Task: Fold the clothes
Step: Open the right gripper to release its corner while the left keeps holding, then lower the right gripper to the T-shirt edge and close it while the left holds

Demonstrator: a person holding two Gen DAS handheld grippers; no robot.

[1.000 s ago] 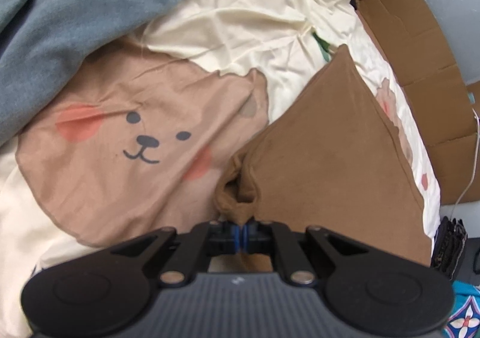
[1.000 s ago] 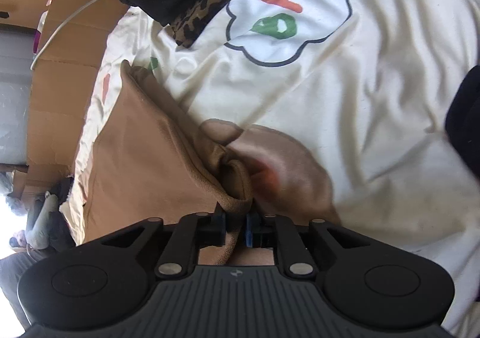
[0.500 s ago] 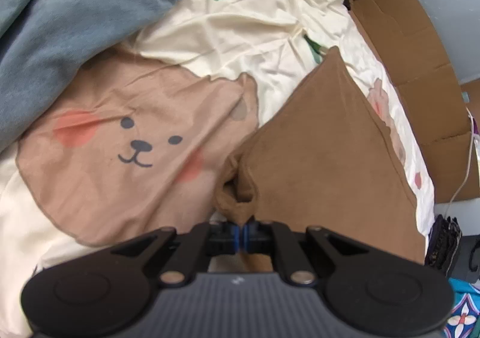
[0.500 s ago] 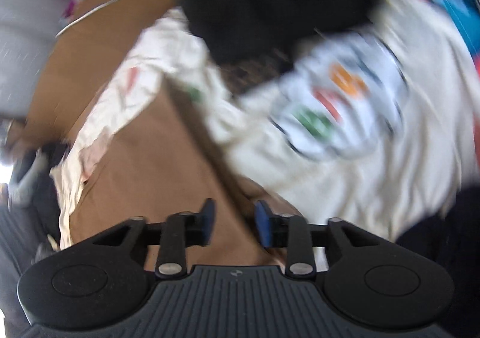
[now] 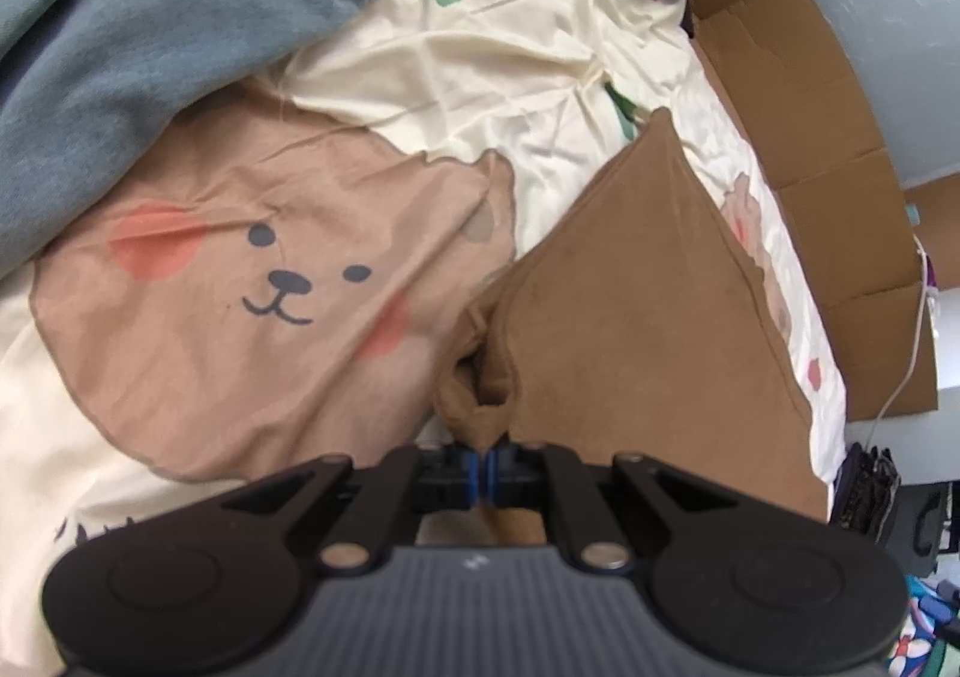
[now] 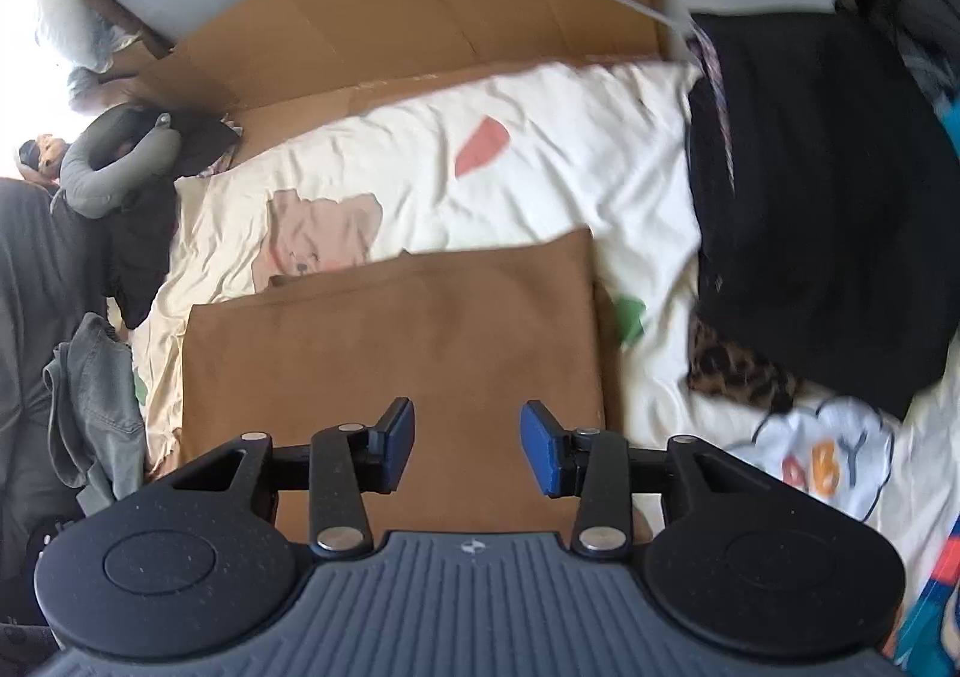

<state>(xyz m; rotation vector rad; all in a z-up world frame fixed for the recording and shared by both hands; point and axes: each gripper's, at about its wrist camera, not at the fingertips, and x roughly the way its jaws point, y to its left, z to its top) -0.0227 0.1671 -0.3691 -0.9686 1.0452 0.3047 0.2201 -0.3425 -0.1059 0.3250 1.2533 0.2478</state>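
We keep left gripper [image 5: 483,464] pinched tight on bunched corner of brown cloth [image 5: 636,329], lying on bear-print sheet [image 5: 252,281]. Right gripper [image 6: 467,440] just let go, lifted clear, jaws opening, nothing between. Fold probably laid flat; far edge blurred.

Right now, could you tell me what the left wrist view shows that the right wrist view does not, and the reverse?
Only the left wrist view shows the blue denim garment, the large bear face print, and the left hand-held gripper shut on a bunched corner of the brown cloth. Only the right wrist view shows the leopard-print fabric, the grey neck pillow, and the right hand-held gripper, jaws opening, empty. Both show the brown cloth, cream bedsheet and cardboard.
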